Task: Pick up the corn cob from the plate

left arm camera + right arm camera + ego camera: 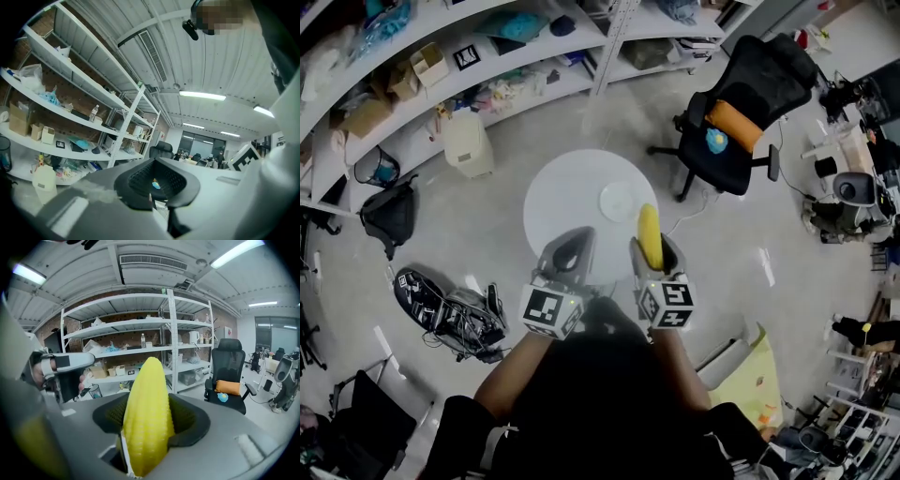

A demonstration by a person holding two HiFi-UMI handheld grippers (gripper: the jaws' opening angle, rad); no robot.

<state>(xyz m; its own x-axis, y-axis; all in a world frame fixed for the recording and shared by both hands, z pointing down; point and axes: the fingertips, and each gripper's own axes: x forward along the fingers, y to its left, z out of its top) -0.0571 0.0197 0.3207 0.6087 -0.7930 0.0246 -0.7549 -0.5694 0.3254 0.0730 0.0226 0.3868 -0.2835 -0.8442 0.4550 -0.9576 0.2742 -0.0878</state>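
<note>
Corn cob [147, 420], yellow, tapered, bumpy, is clamped in the right gripper [655, 251]; the left gripper [570, 251] jaws are pressed together.

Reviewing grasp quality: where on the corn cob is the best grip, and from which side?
Thick lower half, pads across its width, approached from the butt end. The corn cob is long and tapers to its tip, so a tip grip would likely slip. The right gripper holds it this way.

Plate [619, 200] on table [555, 202]; office chair [741, 103] beyond right.
</note>
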